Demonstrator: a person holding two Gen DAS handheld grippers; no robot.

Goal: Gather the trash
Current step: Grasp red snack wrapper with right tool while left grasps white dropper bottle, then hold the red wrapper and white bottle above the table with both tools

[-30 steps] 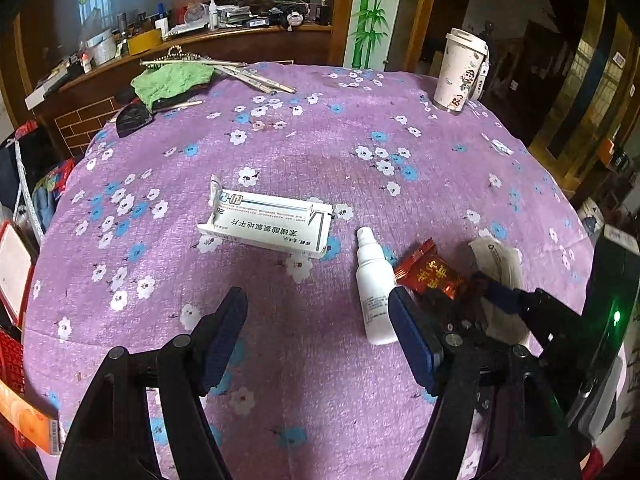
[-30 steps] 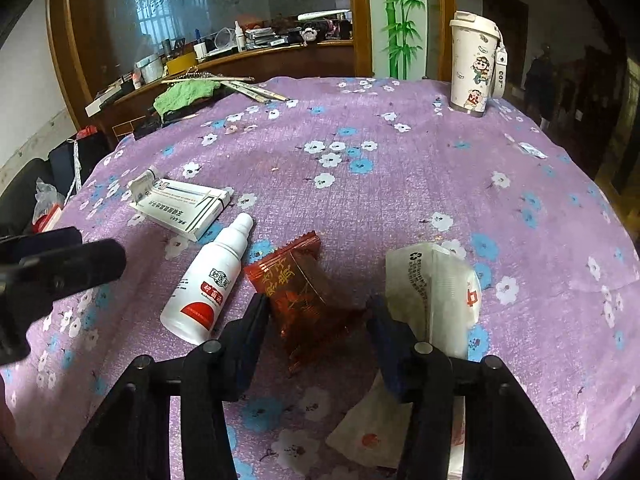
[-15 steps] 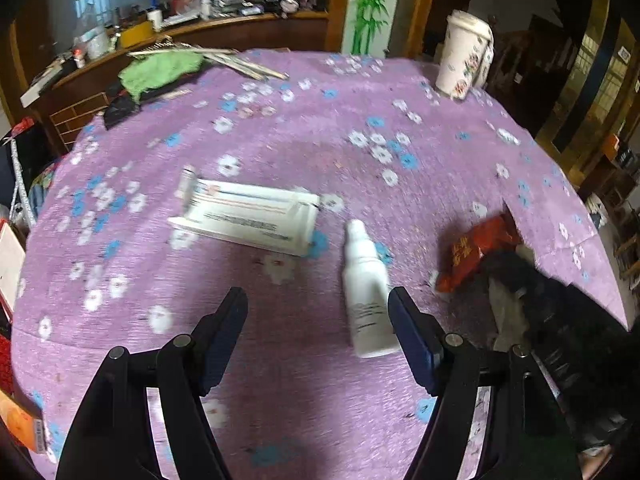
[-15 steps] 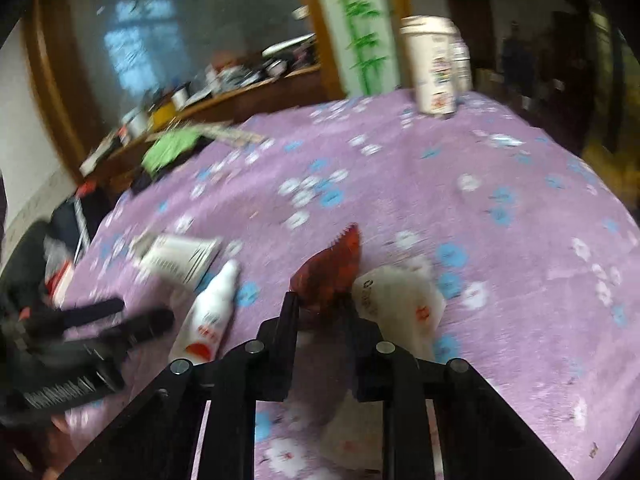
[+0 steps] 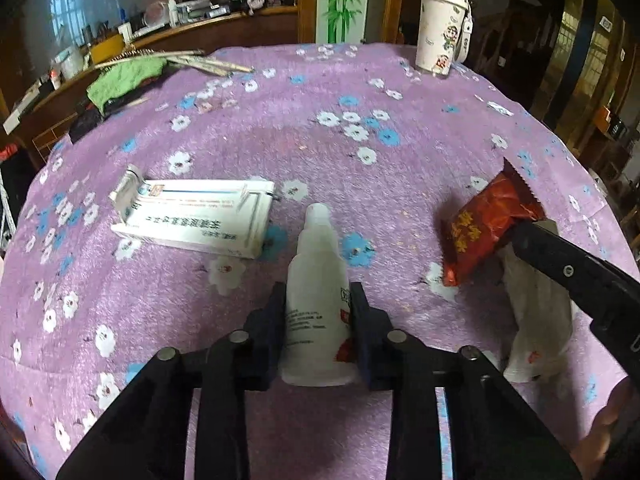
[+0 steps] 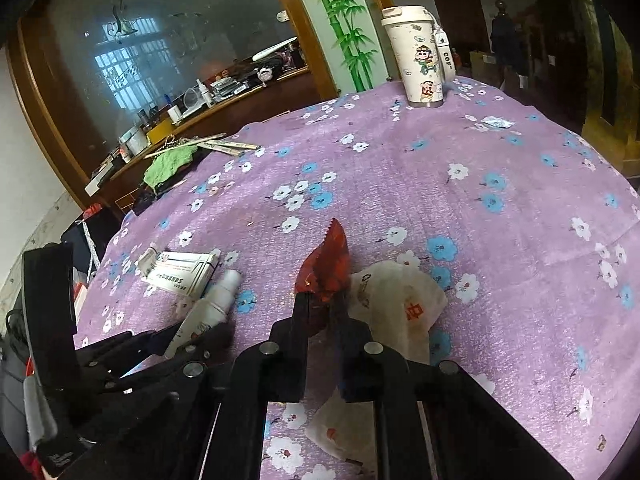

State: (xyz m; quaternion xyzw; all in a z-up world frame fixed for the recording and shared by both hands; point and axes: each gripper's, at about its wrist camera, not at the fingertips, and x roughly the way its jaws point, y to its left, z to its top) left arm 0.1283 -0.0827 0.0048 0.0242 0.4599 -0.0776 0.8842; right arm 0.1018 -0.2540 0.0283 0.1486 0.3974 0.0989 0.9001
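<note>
L gripper (image 5: 318, 306) is clamped on the white plastic bottle (image 5: 316, 300): smooth cylinder, narrow rounded cap pointing away from me, printed label w/ red patch near the base. I see both pads pressed flat on its sides; bottle lies low on the tablecloth (image 5: 280, 128), can't tell if it's touching. Cloth is purple, fuzzy weave, white + blue flower print.

R gripper (image 6: 320, 308) is pinched tight on the red snack wrapper (image 6: 326, 266): crinkly glossy foil, zigzag cut edge sticking up, yellow print visible from L cam. Wrapper is off the cloth, tilted upward.

Under/right of R fingers: crumpled white paper bag (image 6: 396, 304), thin, wrinkled, red + grey print, lying flat on cloth. From L cam R gripper's arm crosses over it and covers part.

Left of bottle: white cardboard medicine box (image 5: 192, 216), flat rectangular, blue stripe, end flap open, just beside the bottle cap but apart.

Far edge: tall white lidded cup (image 6: 420, 56) w/ cartoon stickers and a strap, upright. Far left: green knitted cloth (image 5: 124, 78) w/ pale sticks (image 5: 208, 62) next to it. Small foil scrap (image 6: 496, 122) near the cup. Nothing sits btwn the two grippers except bare cloth.
</note>
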